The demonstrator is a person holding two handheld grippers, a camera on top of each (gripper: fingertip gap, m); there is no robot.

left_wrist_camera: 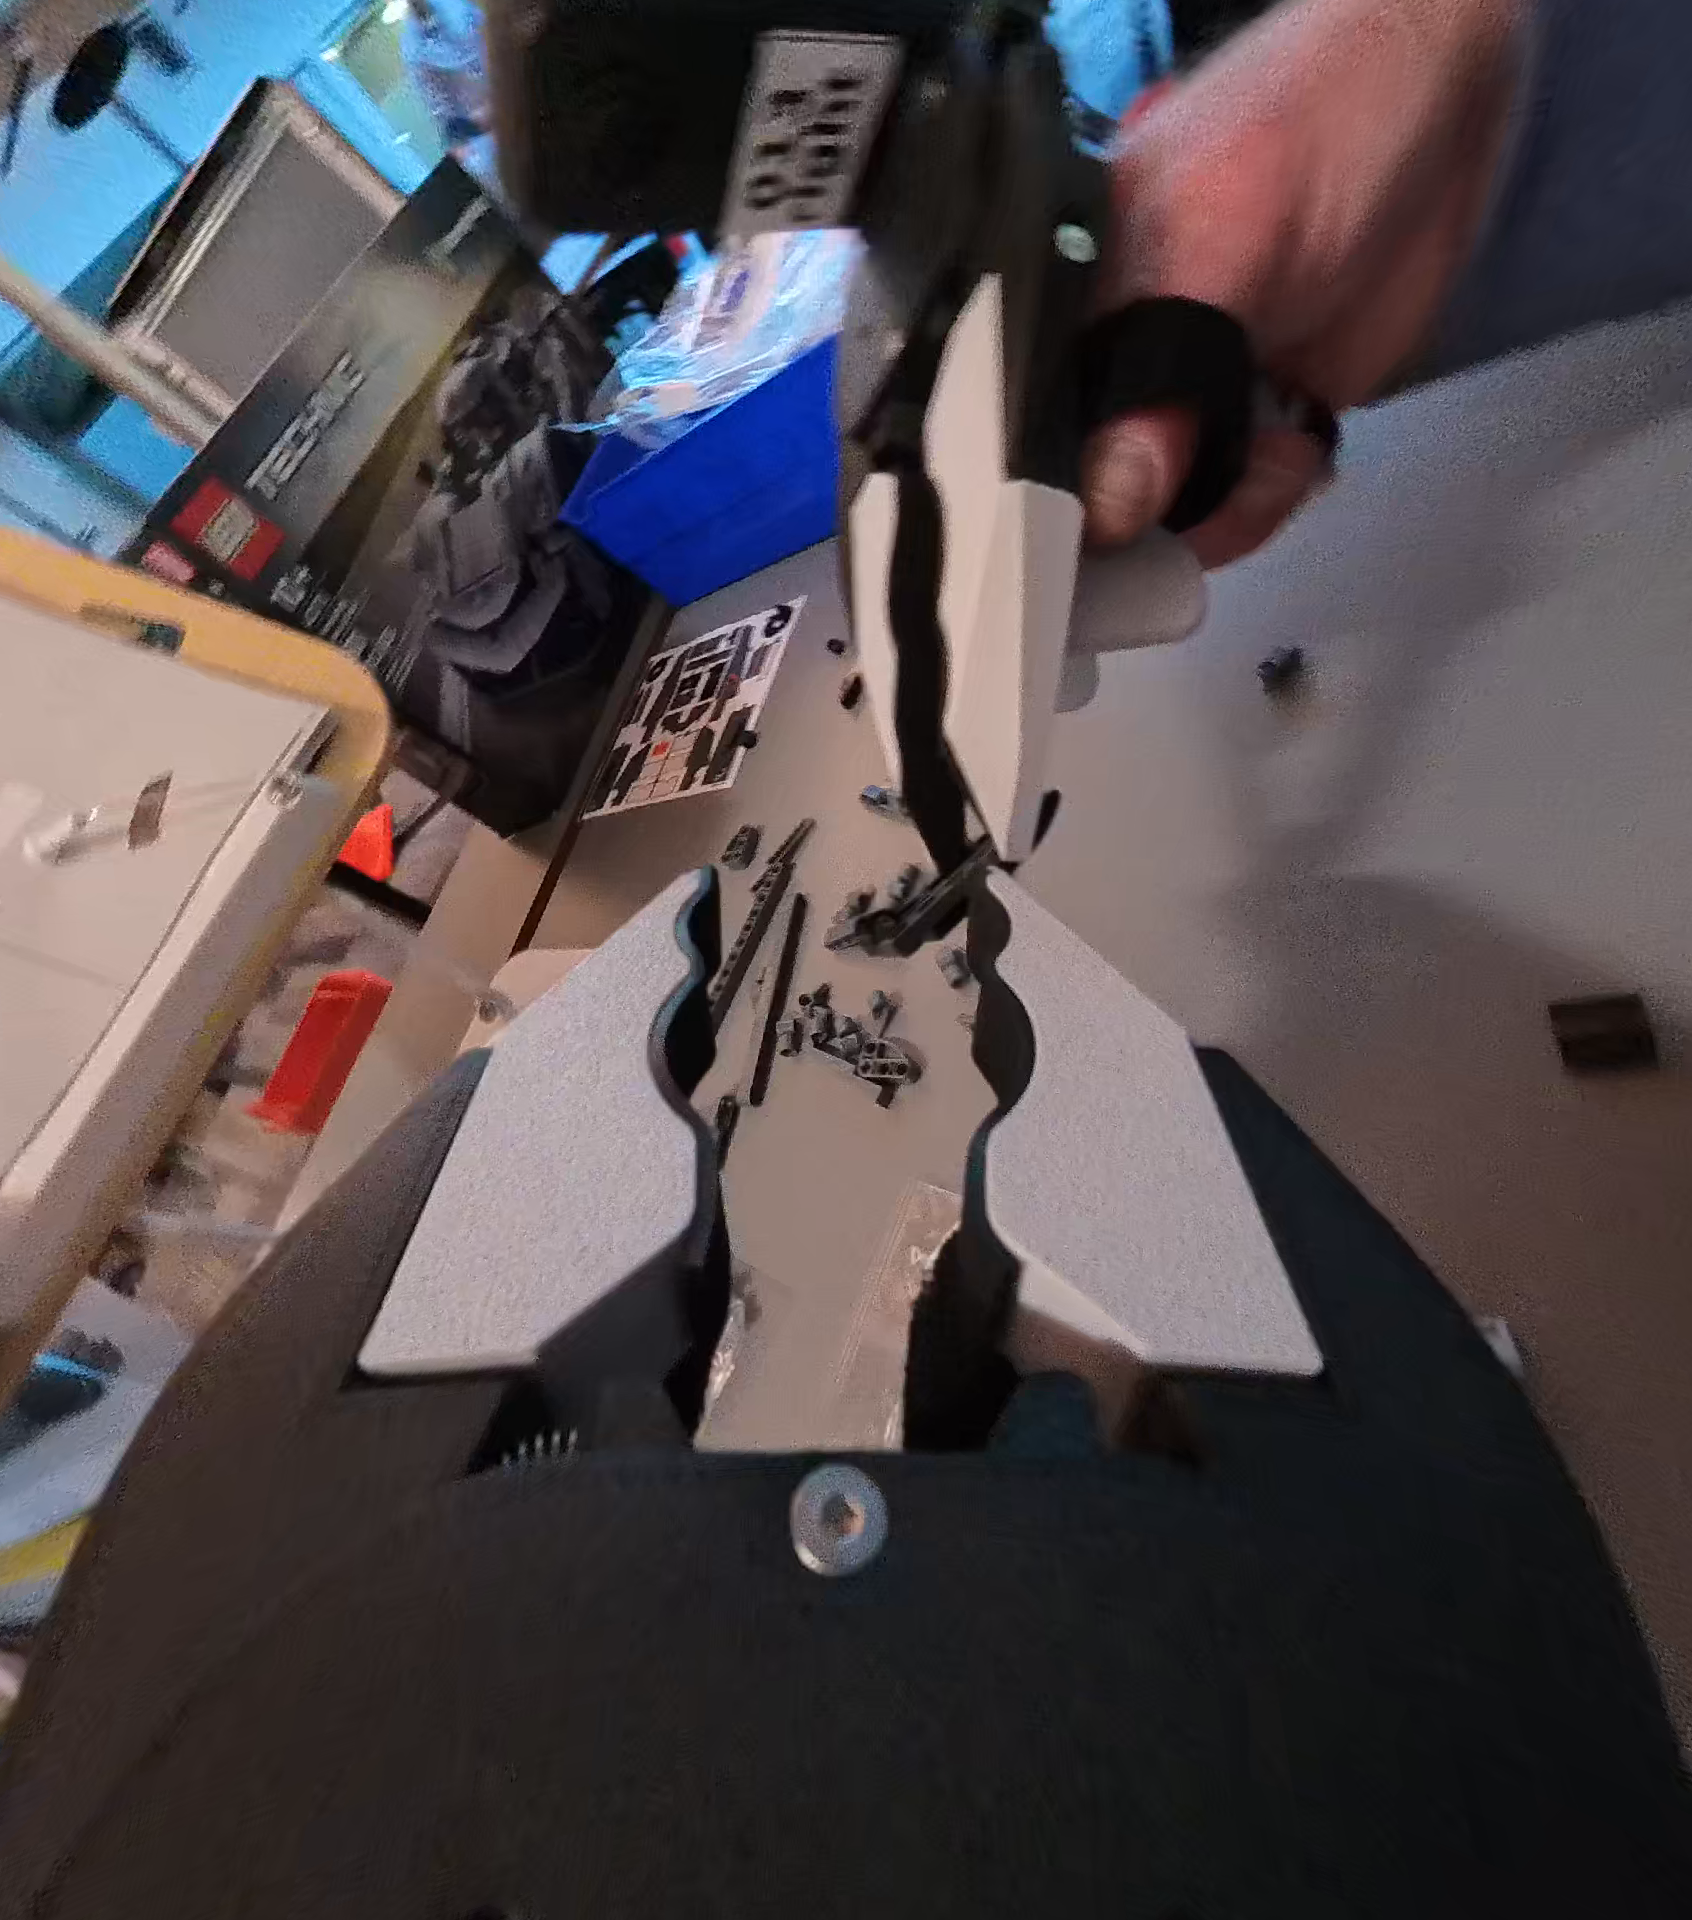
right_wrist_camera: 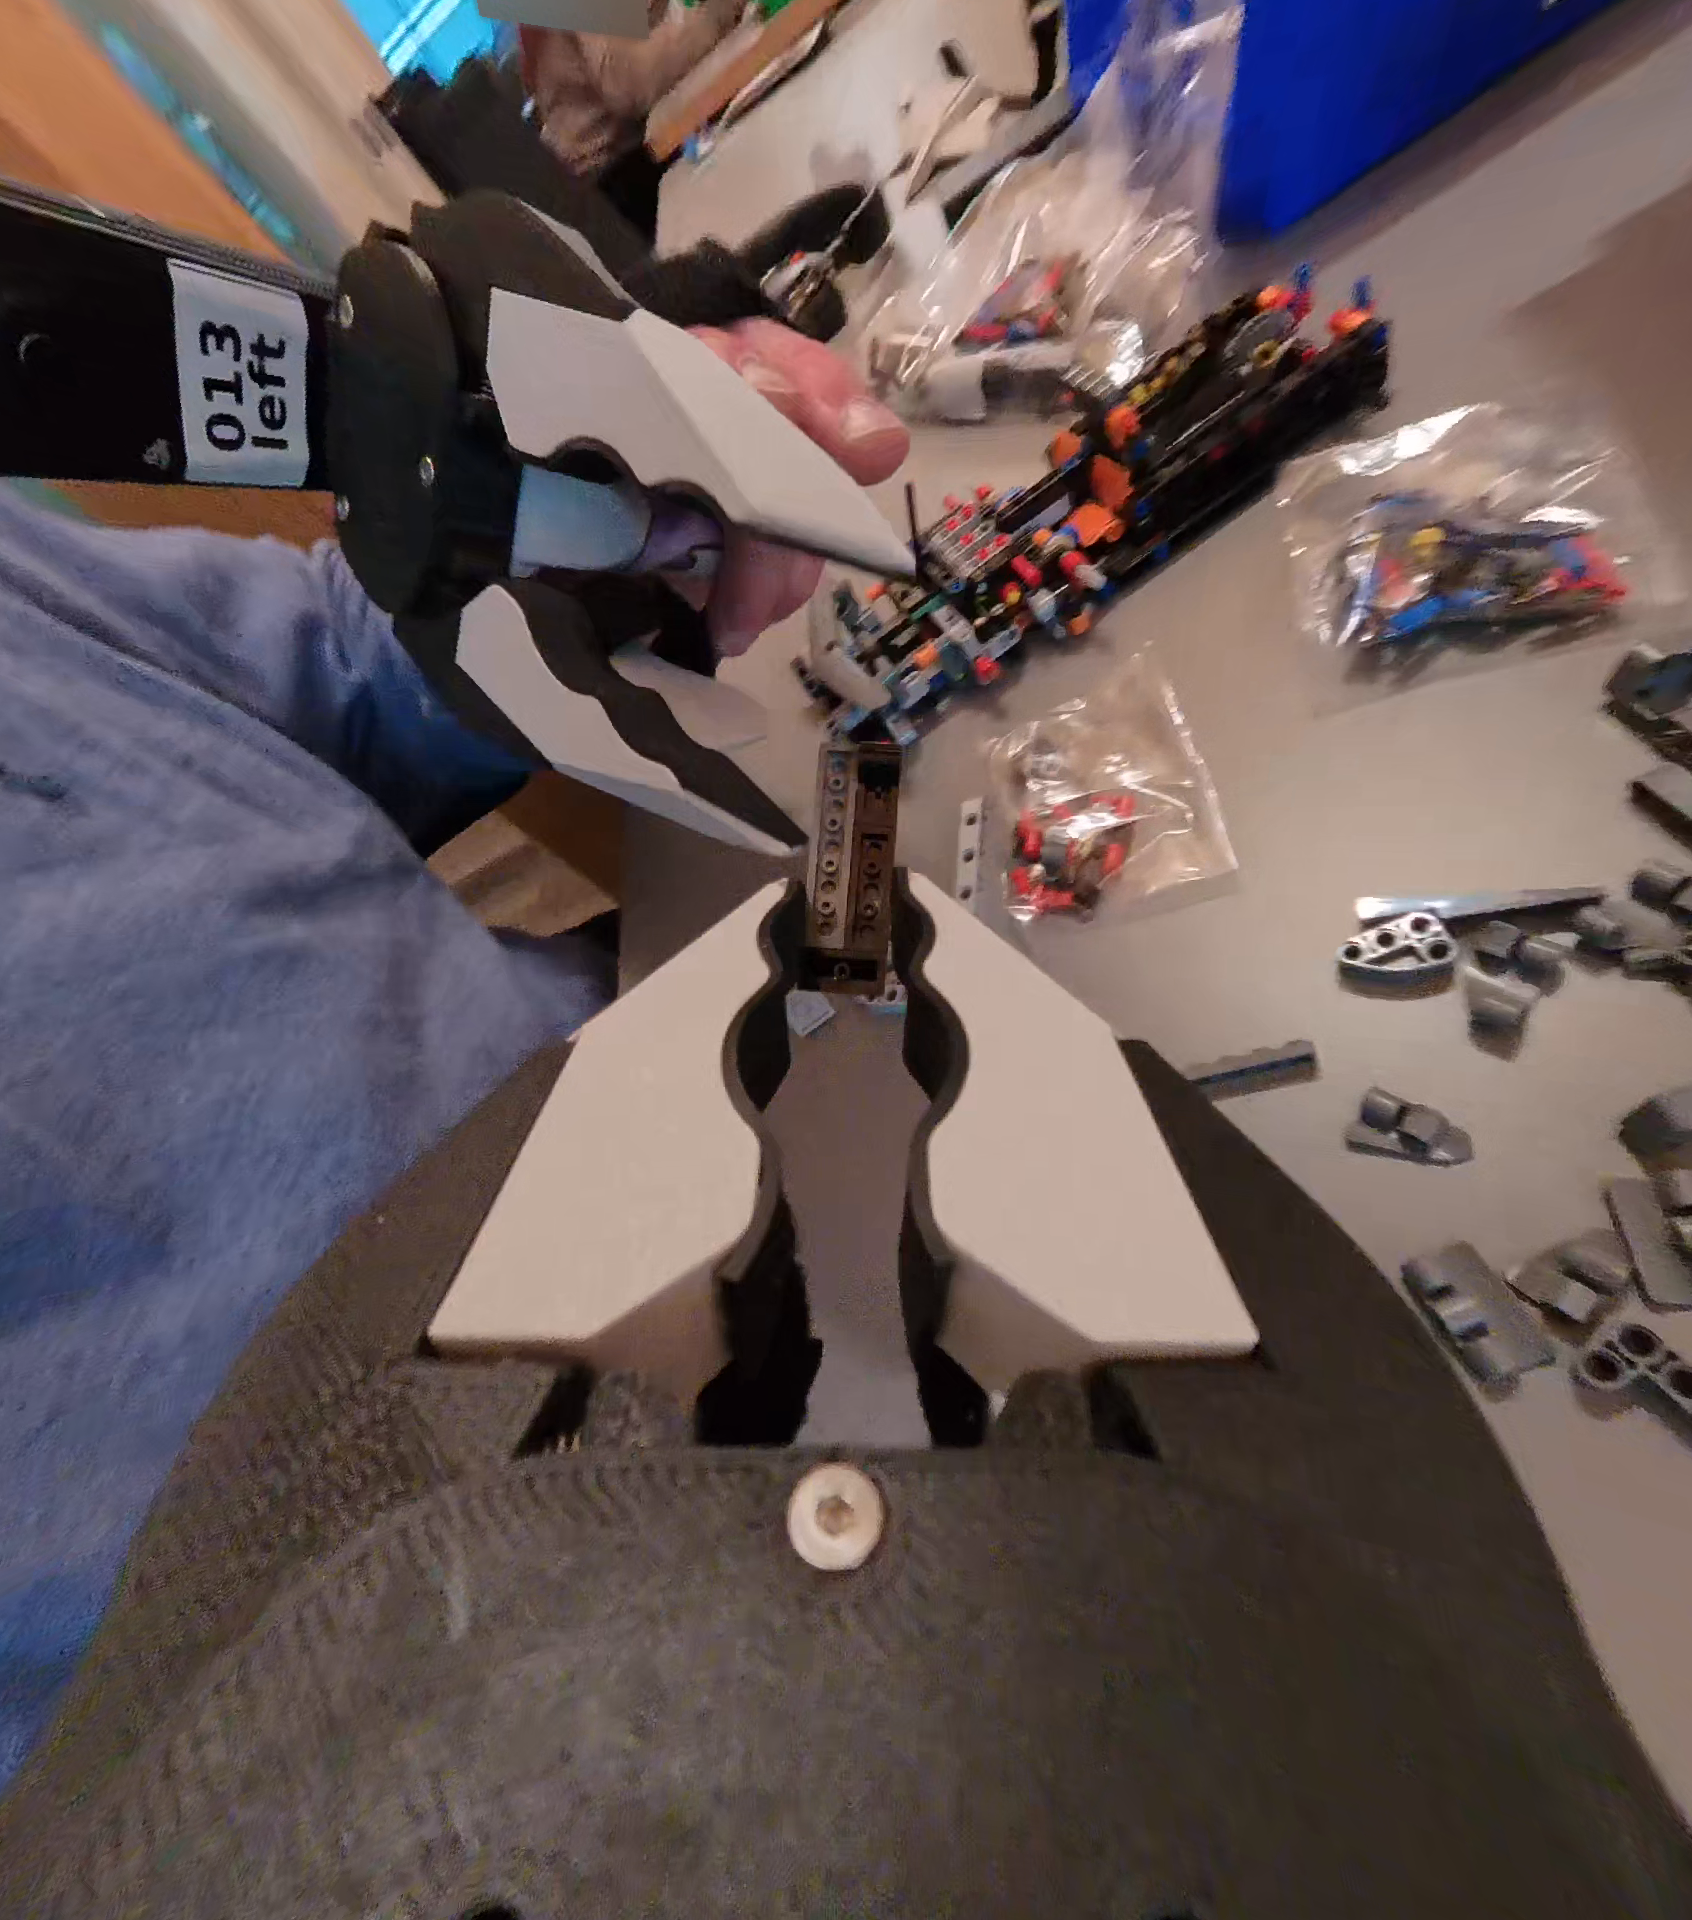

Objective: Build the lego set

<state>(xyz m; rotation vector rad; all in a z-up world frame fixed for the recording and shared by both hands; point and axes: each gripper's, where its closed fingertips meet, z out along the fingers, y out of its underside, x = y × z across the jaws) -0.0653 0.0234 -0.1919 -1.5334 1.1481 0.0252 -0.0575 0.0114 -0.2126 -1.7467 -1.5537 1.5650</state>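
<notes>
My right gripper (right_wrist_camera: 847, 888) is shut on a small black Lego sub-assembly (right_wrist_camera: 847, 831) of holed beams and holds it above the grey table (right_wrist_camera: 1081, 1143). My left gripper (right_wrist_camera: 852, 707) is open, with its lower fingertip (right_wrist_camera: 780, 831) at the sub-assembly's left side and its upper finger well apart. In the left wrist view my left gripper (left_wrist_camera: 847, 894) is open and empty. There the right gripper (left_wrist_camera: 972, 847) comes down from above with the sub-assembly (left_wrist_camera: 925, 909) near my right fingertip. A long, partly built model (right_wrist_camera: 1133, 499) with orange, red and blue parts lies beyond.
Clear bags of parts (right_wrist_camera: 1112, 810) (right_wrist_camera: 1465, 561) and several loose grey pieces (right_wrist_camera: 1548, 956) lie to the right. A blue bin (left_wrist_camera: 717, 468), the set's box (left_wrist_camera: 385, 499), a sticker sheet (left_wrist_camera: 686, 707) and loose dark pieces (left_wrist_camera: 821, 1008) are on the table. A white, yellow-edged unit (left_wrist_camera: 94, 831) stands at the left.
</notes>
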